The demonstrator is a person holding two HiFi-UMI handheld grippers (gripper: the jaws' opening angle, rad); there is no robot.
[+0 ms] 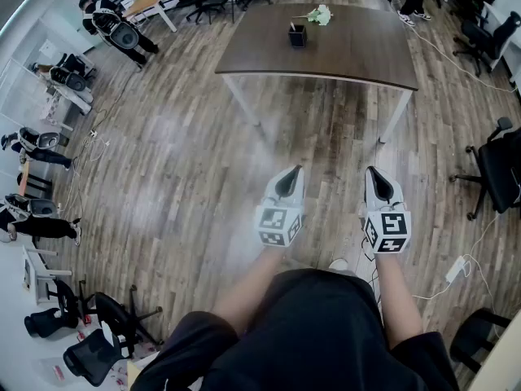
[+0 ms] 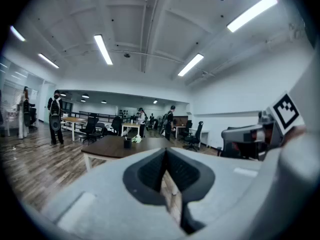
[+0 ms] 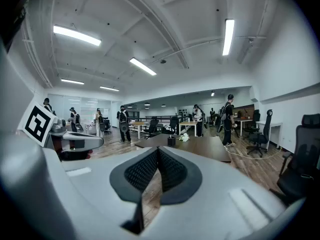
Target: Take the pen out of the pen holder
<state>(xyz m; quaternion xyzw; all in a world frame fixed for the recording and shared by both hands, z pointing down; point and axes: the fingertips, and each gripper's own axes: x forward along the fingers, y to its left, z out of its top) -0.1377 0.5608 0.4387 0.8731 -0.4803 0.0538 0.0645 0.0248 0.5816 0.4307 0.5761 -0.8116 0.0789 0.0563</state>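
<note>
A small black pen holder (image 1: 298, 35) stands on the far half of a dark brown table (image 1: 342, 55), well ahead of me across the wooden floor. Its contents are too small to make out. My left gripper (image 1: 289, 173) and right gripper (image 1: 376, 176) are held side by side in front of my body, far short of the table, both shut and empty. The left gripper view shows its shut jaws (image 2: 166, 151) with the pen holder (image 2: 127, 143) small in the distance. The right gripper view shows its shut jaws (image 3: 157, 151) below the pen holder (image 3: 171, 141).
A white crumpled object (image 1: 320, 15) lies on the table behind the holder. Black office chairs (image 1: 496, 169) stand at the right and several more at the lower left (image 1: 98, 340). A cable and power strip (image 1: 453, 269) lie on the floor. People stand along the left side (image 1: 122, 31).
</note>
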